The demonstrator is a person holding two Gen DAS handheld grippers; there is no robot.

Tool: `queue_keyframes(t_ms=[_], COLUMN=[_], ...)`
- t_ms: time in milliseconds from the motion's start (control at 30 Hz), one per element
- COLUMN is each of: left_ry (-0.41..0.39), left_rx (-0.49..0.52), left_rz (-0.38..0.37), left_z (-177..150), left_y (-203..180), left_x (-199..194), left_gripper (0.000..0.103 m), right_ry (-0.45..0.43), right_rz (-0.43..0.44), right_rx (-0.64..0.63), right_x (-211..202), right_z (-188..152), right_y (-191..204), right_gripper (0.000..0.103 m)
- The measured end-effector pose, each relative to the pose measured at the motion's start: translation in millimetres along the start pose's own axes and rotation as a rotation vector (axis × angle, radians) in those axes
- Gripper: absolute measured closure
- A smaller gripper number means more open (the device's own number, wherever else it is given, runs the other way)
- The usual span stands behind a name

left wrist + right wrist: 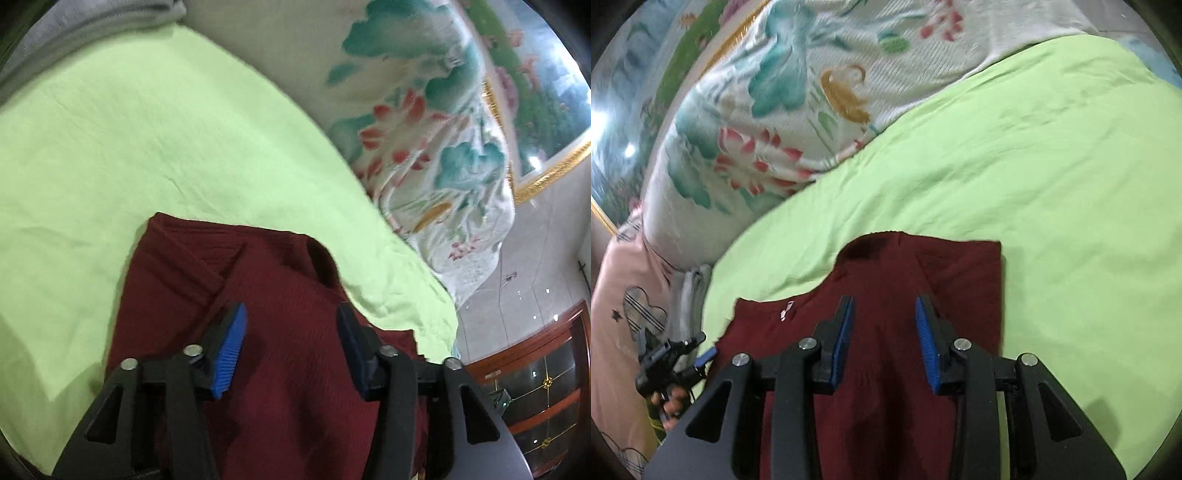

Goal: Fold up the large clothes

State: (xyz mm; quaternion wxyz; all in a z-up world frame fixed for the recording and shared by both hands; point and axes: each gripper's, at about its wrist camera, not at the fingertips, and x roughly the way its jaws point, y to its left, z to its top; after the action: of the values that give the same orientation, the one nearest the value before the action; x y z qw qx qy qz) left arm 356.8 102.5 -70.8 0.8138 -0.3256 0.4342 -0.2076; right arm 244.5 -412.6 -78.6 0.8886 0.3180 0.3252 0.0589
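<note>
A dark red knit garment (280, 295) lies partly folded on the light green bed sheet (147, 140). My left gripper (291, 314) hovers over it, open and empty, with blue pads. In the right wrist view the same garment (942, 269) lies under my right gripper (884, 306), which is open and empty. A small white label (786, 310) shows near the garment's left edge. My left gripper (701, 350) also shows at the far left of the right wrist view, held by a hand beside the garment's edge.
A floral quilt (424, 129) is bunched along the far side of the bed, and it also shows in the right wrist view (775, 110). Grey fabric (92, 22) lies at the top left. A wooden cabinet (535, 387) stands beyond the bed. A pink pillow (624, 295) lies at the left.
</note>
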Motion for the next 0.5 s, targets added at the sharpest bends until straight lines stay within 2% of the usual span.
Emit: queue_keyframes(t_ms=[167,333,500], left_ry=[-0.005,0.019,0.038], left_rx=[0.043,0.021,-0.027], left_rz=[-0.041,-0.07,-0.08], left_z=[-45.4,-103.5,-149.6], left_y=[-6.9,-7.6,7.8], left_x=[-38.3,-63.3,-87.6], left_gripper=[0.044,0.044,0.041], right_ry=[0.008,0.046,0.064], right_rz=[0.063,0.107,0.134], right_rx=[-0.018,-0.024,0.02], right_x=[-25.7,-37.7,-45.1], right_z=[-31.2,-68.9,-98.4], right_y=[12.8,24.2,24.3], right_gripper=[0.067,0.06,0.059])
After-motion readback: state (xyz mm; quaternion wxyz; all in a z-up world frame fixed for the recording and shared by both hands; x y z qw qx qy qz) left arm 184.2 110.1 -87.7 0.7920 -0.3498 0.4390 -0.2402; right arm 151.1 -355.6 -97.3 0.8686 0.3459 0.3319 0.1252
